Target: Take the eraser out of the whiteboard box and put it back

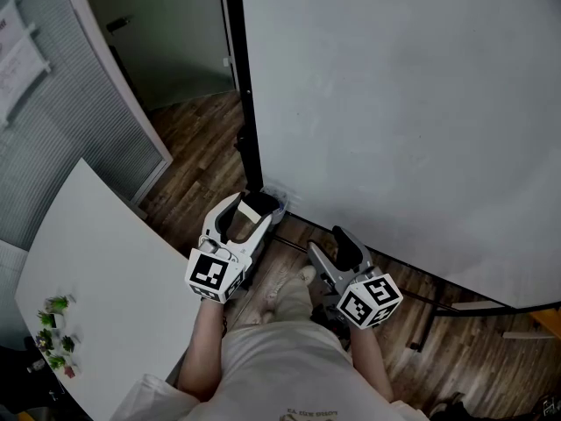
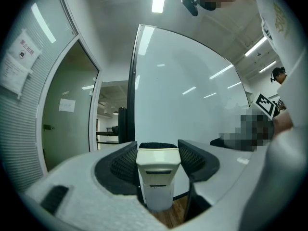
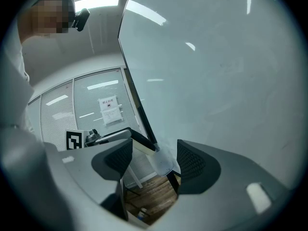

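Note:
A cream eraser (image 1: 249, 211) with a black felt face sits between the jaws of my left gripper (image 1: 257, 205), which is shut on it. In the left gripper view the eraser (image 2: 158, 170) fills the gap between the dark pads of that gripper (image 2: 158, 158). It is held right beside the small translucent box (image 1: 274, 199) at the lower left corner of the whiteboard (image 1: 412, 112); whether they touch I cannot tell. My right gripper (image 1: 331, 242) hangs open and empty to the right, below the board's bottom edge. In its own view the right gripper (image 3: 154, 160) faces the box (image 3: 162, 161) and the eraser (image 3: 142, 149).
The whiteboard's black frame post (image 1: 244, 86) runs down its left edge. A white table (image 1: 96, 270) with small plants (image 1: 57, 333) stands at the left. A glass partition with blinds (image 1: 61, 121) stands behind it. Black stand legs (image 1: 434, 310) cross the wooden floor (image 1: 197, 147).

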`<state>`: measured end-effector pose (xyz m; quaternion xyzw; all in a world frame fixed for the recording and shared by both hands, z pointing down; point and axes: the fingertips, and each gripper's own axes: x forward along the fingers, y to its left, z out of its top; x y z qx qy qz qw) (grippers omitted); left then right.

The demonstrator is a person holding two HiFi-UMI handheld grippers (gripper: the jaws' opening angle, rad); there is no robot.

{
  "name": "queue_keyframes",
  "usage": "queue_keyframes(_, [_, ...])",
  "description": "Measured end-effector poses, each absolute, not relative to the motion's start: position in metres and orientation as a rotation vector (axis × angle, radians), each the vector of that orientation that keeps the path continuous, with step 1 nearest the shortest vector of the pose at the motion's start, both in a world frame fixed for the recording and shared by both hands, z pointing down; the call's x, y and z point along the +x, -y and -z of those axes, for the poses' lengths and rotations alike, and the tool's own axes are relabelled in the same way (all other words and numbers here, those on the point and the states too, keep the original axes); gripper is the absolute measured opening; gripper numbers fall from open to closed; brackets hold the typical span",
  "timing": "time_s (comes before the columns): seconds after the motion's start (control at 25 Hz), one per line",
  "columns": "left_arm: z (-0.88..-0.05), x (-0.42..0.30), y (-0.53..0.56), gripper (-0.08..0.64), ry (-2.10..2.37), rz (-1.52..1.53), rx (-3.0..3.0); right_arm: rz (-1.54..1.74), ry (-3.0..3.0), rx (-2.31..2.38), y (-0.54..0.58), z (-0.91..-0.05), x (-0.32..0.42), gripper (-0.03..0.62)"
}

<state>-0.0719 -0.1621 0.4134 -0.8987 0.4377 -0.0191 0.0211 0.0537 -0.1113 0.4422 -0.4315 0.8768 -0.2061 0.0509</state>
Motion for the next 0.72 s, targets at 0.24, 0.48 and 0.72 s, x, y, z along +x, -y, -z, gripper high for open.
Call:
queue_keyframes(0.24, [-0.407,-0.074,0.158,0.264,-1.362,0.045,-2.775,0.625,-2.670,-1.305,0.108,-0.441,0.052,0.288])
queue_keyframes(0.48, [-0.402,-0.075,0.155,0.264,-1.361,0.036,-2.761,0.621,-2.667,-1.306,0.106,-0.440,0.053,0.288])
queue_keyframes(0.72, [-0.398,-0.075,0.153,0.264,-1.354,0.023,-2.762,0.614,-2.667,-1.304,0.105,-0.439,0.053,0.288])
